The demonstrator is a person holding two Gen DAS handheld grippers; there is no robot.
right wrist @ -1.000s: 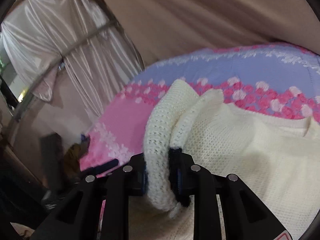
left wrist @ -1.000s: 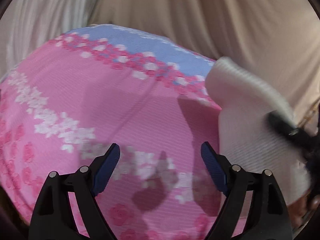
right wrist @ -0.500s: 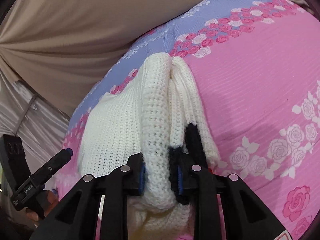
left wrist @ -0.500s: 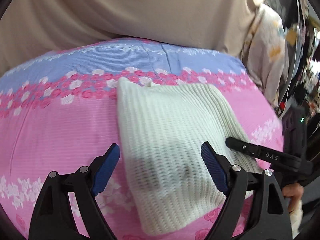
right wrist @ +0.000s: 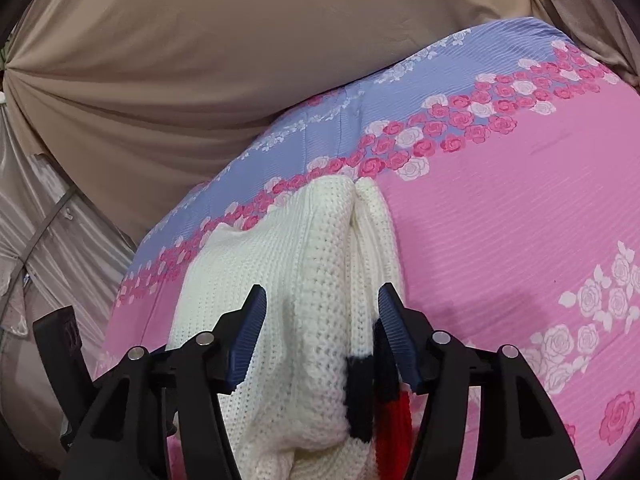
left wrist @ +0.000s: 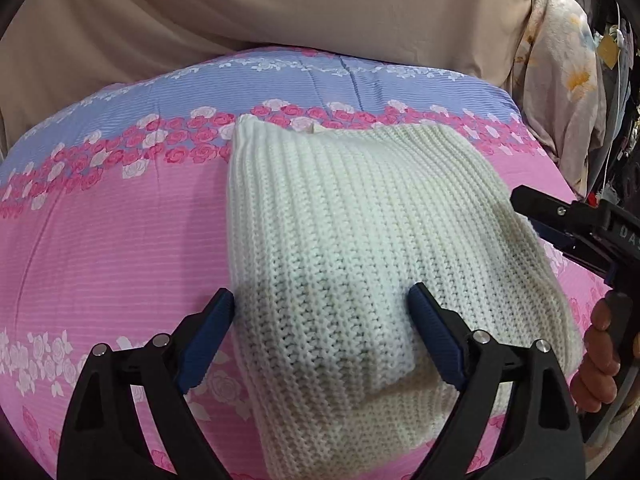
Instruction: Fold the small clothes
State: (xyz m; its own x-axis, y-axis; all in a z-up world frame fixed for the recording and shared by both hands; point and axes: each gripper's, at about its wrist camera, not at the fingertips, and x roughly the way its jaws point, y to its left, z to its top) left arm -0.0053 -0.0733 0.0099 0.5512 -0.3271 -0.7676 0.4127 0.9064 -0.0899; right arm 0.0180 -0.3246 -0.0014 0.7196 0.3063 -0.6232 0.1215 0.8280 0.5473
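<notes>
1. On my far left, in the left wrist view, the pink rose-print bedspread [left wrist: 112, 240] fills the ground, with a blue band along its far edge and a beige curtain [left wrist: 280, 8] hanging behind it.
2. My left gripper [left wrist: 322, 322] hangs over the near end of the cream knitted sweater [left wrist: 352, 240]. Its jaws have just been opening a little further and stand spread wide; the blue pads [left wrist: 208, 340] sit either side of the knit without pressing on it.
3. The sweater lies folded into a thick rectangle in the middle of the bedspread, its far edge touching the row of pink roses.
4. At the right edge of that view I see the right gripper [left wrist: 560, 224] beside the sweater's right side, with a hand [left wrist: 598, 364] wrapped round its handle.
5. In the right wrist view, the right gripper [right wrist: 322, 320] has just been opening its jaws. The rolled edge of the sweater [right wrist: 320, 280] is between them, released: the left pad stands clear of the knit, and I cannot tell whether the right pad [right wrist: 396, 336] touches it.
6. A black and red trim [right wrist: 376, 400] shows at the sweater's near end, just beside the right pad.
</notes>
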